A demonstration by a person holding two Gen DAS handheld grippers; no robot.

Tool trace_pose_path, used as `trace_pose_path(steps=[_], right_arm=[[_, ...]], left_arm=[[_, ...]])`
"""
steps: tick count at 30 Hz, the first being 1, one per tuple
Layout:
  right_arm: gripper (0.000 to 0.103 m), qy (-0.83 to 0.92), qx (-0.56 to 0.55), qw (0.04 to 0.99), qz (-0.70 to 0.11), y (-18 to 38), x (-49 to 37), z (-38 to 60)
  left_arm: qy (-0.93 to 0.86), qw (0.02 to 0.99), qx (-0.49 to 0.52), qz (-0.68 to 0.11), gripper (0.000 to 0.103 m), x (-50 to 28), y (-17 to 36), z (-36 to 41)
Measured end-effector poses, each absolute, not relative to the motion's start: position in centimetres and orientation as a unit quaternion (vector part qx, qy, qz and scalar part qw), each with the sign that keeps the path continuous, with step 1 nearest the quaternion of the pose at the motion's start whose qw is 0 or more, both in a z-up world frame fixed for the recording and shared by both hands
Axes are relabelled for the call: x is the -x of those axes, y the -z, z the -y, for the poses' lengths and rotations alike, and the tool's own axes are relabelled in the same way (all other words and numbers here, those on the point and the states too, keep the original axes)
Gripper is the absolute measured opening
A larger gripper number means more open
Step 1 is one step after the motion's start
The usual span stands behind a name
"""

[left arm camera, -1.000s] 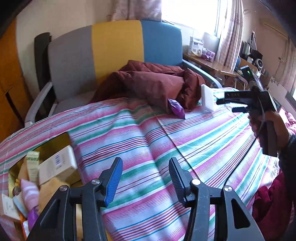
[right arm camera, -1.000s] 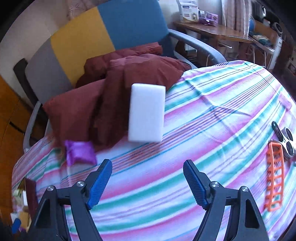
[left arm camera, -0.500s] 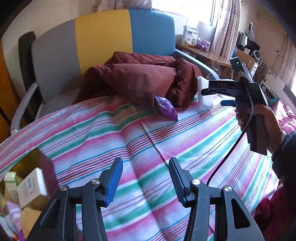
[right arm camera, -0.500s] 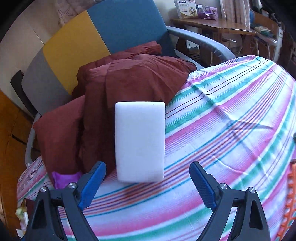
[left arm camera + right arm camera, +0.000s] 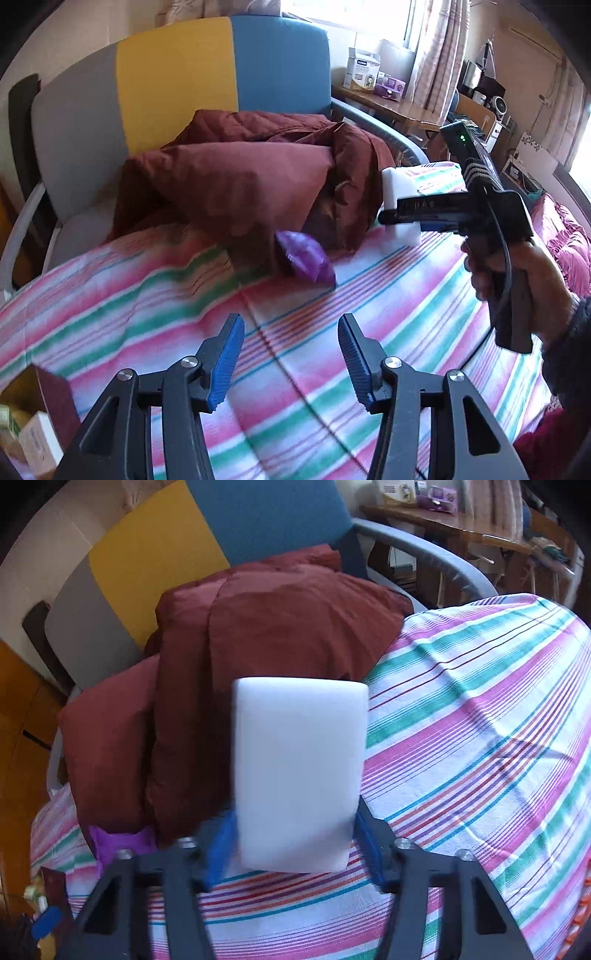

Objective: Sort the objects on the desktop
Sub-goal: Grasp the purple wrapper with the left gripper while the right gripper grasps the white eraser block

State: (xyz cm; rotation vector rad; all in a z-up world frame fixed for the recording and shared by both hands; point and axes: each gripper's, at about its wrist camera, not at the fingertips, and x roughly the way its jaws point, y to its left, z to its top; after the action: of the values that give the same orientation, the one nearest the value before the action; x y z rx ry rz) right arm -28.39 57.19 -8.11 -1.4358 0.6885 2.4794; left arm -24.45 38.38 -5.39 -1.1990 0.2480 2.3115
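A white foam block stands upright on the striped cloth against a dark red cushion. My right gripper has its blue pads on both sides of the block's lower part, touching it. In the left wrist view the right gripper reaches in from the right around the same block. A purple packet lies on the cloth just left of the block. My left gripper is open and empty above the cloth, short of the packet.
A box with cartons and tubes sits at the lower left edge. A grey, yellow and blue chair holds the red cushion behind the table. A wooden desk with small boxes stands at the back right.
My right gripper moved forward and its jaws closed in on the white block. My left gripper moved forward and right, toward the purple packet; the box slid out of view.
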Motion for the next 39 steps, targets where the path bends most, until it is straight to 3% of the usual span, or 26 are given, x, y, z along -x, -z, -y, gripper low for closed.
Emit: trace_pose_path(steps=[9,19,32,34,36,39], right_arm=[[0.058,-0.832,0.511,0.1,-0.191,6.4,28.8,-55.7],[0.058,-0.829,0.518,0.096,-0.187,6.1,29.1,-55.7],[0.058,-0.832,0.521,0.101,-0.158,6.2,29.9,-54.6],[0.058,-0.833,0.522,0.1,-0.156,6.2,29.8,-54.5],[0.058,-0.833,0.522,0.099,-0.155,6.1,29.9,-54.4],[0.058,-0.835,0.52,0.096,-0.151,5.9,29.9,-54.3]], left_arm=[[-0.839,0.258,0.472,-0.081,0.055,27.7,7.4,-42.2],[-0.828,0.248,0.503,-0.003,0.055,31.5,9.6,-43.2],[-0.839,0.232,0.491,-0.033,0.055,32.8,11.1,-45.1],[-0.843,0.231,0.483,-0.052,0.053,32.3,11.1,-45.3],[-0.849,0.23,0.47,-0.078,0.038,31.9,11.1,-45.5],[-0.85,0.237,0.461,-0.088,0.033,31.6,11.1,-45.0]])
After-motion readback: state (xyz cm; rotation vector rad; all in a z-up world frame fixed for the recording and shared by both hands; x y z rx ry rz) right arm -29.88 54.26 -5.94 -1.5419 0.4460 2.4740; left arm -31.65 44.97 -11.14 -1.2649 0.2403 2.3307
